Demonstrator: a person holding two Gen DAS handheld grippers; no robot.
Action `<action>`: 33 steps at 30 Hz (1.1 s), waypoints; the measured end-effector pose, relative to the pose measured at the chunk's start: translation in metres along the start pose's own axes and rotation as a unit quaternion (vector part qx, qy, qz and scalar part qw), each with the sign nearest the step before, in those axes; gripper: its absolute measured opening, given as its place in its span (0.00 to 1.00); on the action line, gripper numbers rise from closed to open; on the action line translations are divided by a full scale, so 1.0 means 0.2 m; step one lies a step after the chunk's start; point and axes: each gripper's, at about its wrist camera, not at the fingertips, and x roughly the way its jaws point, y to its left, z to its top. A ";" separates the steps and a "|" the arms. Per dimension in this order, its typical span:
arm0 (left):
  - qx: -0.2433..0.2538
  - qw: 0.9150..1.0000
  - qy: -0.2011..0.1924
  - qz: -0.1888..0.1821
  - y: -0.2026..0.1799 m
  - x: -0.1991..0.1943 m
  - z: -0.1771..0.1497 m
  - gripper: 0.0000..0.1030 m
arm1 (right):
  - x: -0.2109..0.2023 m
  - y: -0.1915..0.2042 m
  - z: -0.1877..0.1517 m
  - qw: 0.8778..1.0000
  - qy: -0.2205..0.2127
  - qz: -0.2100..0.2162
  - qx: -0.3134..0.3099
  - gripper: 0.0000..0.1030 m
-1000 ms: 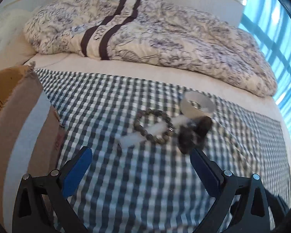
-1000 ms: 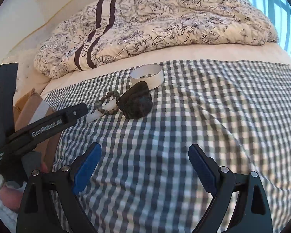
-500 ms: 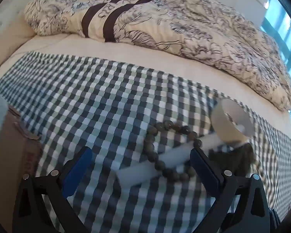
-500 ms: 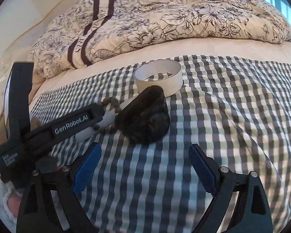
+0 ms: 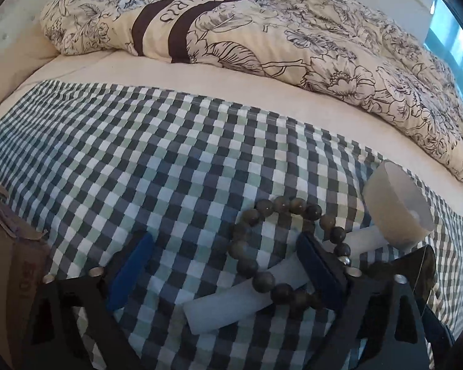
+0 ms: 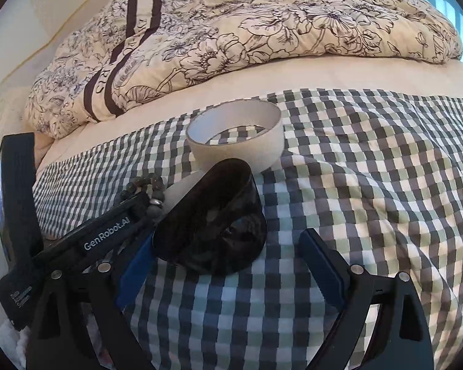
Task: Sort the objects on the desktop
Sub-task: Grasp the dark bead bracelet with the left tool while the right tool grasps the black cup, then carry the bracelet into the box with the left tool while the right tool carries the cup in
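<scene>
I have both tongs spread wide, gripping nothing; left gripper [image 5: 225,274] straddles the bead bracelet [image 5: 281,246] lying over the white stick [image 5: 247,299] on the checked cloth [image 5: 139,169]; next, lower and close.

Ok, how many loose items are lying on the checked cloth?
4: a bead bracelet draped over a white stick, a tape roll behind them, and a dark hair claw in front of the roll. Others may be hidden.
</scene>
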 end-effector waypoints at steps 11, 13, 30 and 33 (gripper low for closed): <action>0.011 1.000 0.002 0.001 0.01 -0.03 0.01 0.12 | 0.11 0.02 0.05 0.997 0.000 -0.078 -0.028 0.75; 0.013 1.000 0.001 -0.004 0.01 -0.06 0.01 0.12 | 0.09 0.02 0.04 0.996 -0.001 -0.085 -0.035 0.62; 0.032 0.997 -0.047 -0.045 -0.01 -0.51 -0.11 0.11 | -0.43 0.01 -0.09 0.999 -0.040 -0.024 -0.021 0.60; 0.036 0.996 -0.061 -0.050 -0.02 -0.63 -0.13 0.11 | -0.51 0.01 -0.12 0.998 -0.046 -0.021 -0.022 0.59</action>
